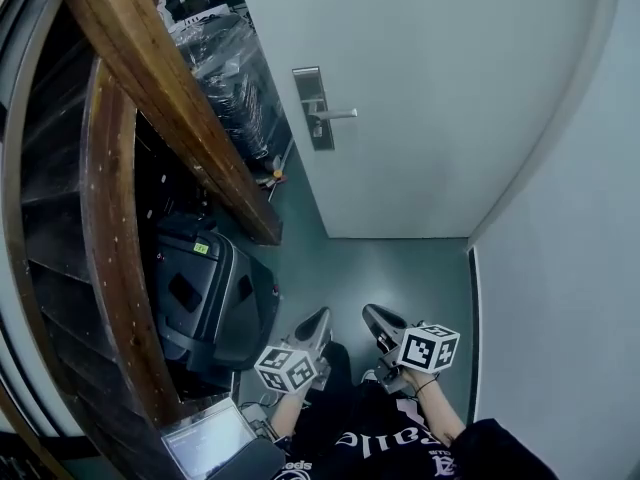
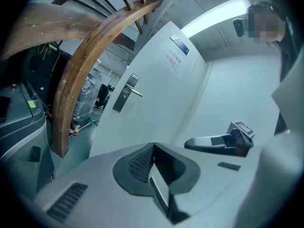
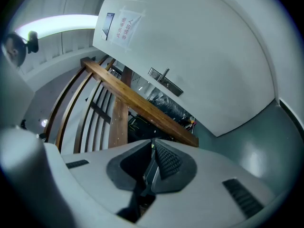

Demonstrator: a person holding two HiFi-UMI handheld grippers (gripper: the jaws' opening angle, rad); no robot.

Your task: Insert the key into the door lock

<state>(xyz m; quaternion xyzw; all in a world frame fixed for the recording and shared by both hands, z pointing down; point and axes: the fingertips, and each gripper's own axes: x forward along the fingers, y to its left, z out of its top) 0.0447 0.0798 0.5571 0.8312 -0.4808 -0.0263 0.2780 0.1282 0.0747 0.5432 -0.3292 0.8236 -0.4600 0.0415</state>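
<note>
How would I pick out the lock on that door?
Start at the big white door ahead, right of the wooden stair rail. Near its left edge sits a tall metal plate with a lever handle pointing right, the door's only metal fitting.

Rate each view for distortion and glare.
Head view: wide-angle lens bends the door and wooden handrail; even light. Left gripper view: strong fisheye, dark corners, ceiling light blown out. Right gripper view: same fisheye, same light glaring.

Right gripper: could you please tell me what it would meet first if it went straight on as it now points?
Probably the wooden stair beam, which crosses ahead of the shut right gripper; the white door lies beyond it. Depth is uncertain.
</note>
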